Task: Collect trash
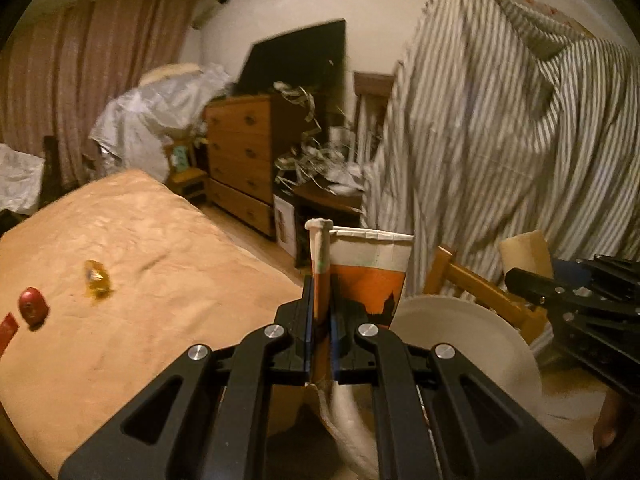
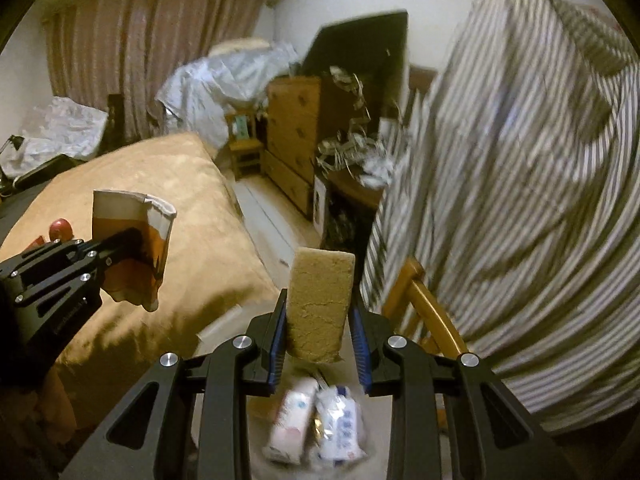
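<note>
No words can be read. The left gripper [image 1: 321, 312] squeezes a flat orange-and-white paper cup [image 1: 360, 276] tight. The right gripper [image 2: 318, 320] pinches a tan sponge [image 2: 318, 304] above the bed [image 2: 180, 208].

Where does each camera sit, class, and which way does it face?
Left wrist: on the left gripper, facing along its jaws, shut on a flattened paper cup, across the bed; the right gripper shows.
Right wrist: on the right gripper, jaws shut on a tan sponge.
Shared: bed, cup, wooden dresser, striped sheet.
</note>
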Demonstrator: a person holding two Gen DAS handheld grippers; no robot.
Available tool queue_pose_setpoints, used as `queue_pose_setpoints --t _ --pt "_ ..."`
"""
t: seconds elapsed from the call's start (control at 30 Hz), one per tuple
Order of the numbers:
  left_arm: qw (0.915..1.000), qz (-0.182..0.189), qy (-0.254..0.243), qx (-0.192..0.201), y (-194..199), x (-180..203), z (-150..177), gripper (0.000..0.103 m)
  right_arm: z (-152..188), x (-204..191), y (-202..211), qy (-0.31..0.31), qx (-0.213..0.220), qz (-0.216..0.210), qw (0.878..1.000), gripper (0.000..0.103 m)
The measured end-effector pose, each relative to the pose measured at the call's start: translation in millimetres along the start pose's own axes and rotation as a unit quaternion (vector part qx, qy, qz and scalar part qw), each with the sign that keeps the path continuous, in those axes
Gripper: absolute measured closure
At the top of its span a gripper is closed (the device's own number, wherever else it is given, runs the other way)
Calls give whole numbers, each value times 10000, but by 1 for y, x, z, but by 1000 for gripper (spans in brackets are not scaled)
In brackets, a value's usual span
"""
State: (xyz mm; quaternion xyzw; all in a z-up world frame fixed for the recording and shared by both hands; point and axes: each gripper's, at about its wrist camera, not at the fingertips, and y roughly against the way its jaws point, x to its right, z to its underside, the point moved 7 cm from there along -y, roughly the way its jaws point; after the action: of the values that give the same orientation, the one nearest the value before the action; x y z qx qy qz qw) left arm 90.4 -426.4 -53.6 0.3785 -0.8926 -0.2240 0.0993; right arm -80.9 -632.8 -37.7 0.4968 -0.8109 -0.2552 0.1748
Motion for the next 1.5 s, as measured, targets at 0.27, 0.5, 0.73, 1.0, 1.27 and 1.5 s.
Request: queue_pose_setpoints --t 0.27,0.5,0.73,1.0,1.27,1.5 --pt "9937 527 53 -986 -50 28 27 98 34 28 -47 -170 -1081 -115 9939 73" --pt "9858 720 26 -1518 -75 37 53 98 58 38 -70 -360 -1446 -322 9883 73" --pt "9847 750 -62 -1569 -77 42 50 86 63 31 -73 -400 -1513 -404 9869 66" --pt "9898 554 -117 -1310 -63 36 40 25 62 39 -52 -641 -1252 -367 9894 53" --pt "9971 535 -251 -488 25 21 26 6 59 22 69 -560 -86 -110 9983 21" --pt "9989 323 -273 -189 93 14 52 5 96 -17 154 -388 699 195 9966 7"
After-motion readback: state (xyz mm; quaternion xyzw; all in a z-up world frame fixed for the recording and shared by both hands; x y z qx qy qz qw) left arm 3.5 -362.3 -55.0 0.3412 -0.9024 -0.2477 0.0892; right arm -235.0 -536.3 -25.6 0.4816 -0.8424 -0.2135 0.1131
